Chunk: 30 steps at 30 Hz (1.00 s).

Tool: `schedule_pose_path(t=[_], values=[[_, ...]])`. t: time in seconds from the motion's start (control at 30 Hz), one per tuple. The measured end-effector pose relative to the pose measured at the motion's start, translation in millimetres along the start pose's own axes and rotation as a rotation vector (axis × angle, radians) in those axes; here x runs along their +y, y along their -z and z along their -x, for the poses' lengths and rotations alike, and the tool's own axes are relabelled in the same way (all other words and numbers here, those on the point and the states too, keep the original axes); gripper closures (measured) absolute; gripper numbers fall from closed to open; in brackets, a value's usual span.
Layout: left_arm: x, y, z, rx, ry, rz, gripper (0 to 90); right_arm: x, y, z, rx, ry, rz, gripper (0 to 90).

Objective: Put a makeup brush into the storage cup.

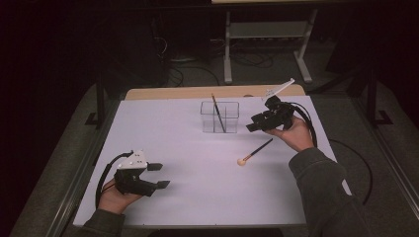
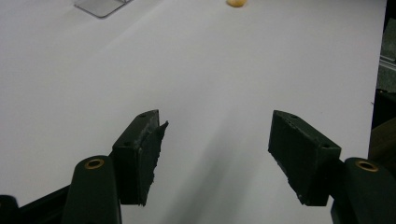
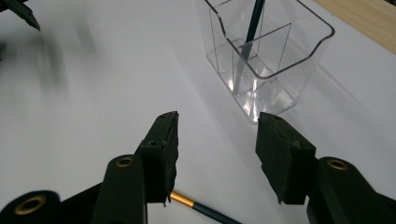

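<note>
A clear divided organizer (image 1: 220, 117) stands at the back middle of the white table, with one dark-handled brush (image 1: 216, 109) upright in it. A second brush (image 1: 257, 150) lies flat to its right front, its cream head (image 1: 241, 161) pointing toward me. My right gripper (image 1: 251, 124) hovers open just right of the organizer (image 3: 268, 65), above the lying brush's gold ferrule (image 3: 184, 200); nothing sits between its fingertips (image 3: 217, 123). My left gripper (image 1: 162, 176) rests low at the front left, open and empty (image 2: 217, 126), facing the cream head (image 2: 236, 3).
The white sheet (image 1: 197, 197) covers the table, with a wooden strip (image 1: 197, 92) bare along the back edge. A metal frame (image 1: 267, 34) and cables lie on the floor beyond. Each gripper trails a black cable (image 1: 312, 128).
</note>
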<state>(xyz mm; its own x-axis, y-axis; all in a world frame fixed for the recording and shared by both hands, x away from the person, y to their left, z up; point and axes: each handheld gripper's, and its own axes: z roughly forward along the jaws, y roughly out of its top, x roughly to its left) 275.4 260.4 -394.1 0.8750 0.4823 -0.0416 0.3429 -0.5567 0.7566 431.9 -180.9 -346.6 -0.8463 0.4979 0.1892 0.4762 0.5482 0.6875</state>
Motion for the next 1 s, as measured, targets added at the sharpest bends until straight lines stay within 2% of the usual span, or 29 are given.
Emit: schedule_pose_path(t=[0.47, 0.67, 1.0], values=[[1.0, -1.3, -0.5, 0.003, 0.001, -0.006, 33.5, -10.9, -0.1, 0.7, 0.004, -0.001, -0.021, 47.2], [2.2, -2.6, -0.1, 0.002, 0.009, -0.006, 33.3, -15.6, -0.1, -2.2, 0.004, 0.01, -0.012, 46.6], [5.1, -5.8, -0.5, -0.006, 0.012, -0.003, 32.3, -29.1, 1.8, -1.8, 0.011, 0.001, -0.001, 46.4]])
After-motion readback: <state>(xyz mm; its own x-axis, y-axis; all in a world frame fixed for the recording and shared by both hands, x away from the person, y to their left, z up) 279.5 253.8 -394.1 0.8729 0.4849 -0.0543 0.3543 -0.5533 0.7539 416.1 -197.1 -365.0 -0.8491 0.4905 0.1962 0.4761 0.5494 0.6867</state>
